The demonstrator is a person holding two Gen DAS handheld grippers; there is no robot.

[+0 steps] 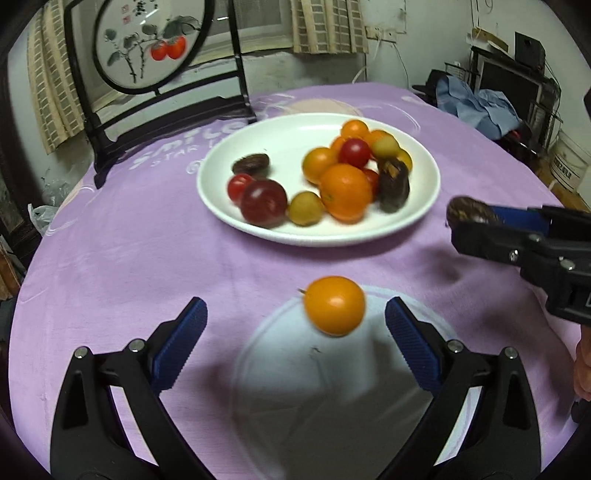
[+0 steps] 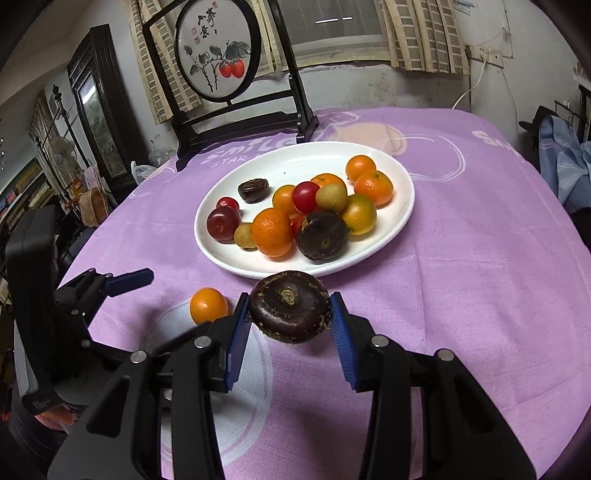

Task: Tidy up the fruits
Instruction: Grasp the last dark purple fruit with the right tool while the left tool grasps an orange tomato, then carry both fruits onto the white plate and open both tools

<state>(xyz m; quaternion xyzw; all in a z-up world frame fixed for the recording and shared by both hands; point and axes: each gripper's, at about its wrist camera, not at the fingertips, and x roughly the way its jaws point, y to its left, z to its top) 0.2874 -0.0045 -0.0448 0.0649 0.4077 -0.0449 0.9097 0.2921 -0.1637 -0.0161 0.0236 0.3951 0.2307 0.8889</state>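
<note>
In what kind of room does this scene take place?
Probably a lived-in home room: a table under a purple printed cloth, a framed persimmon painting on a dark stand, and checked curtains at a window.
</note>
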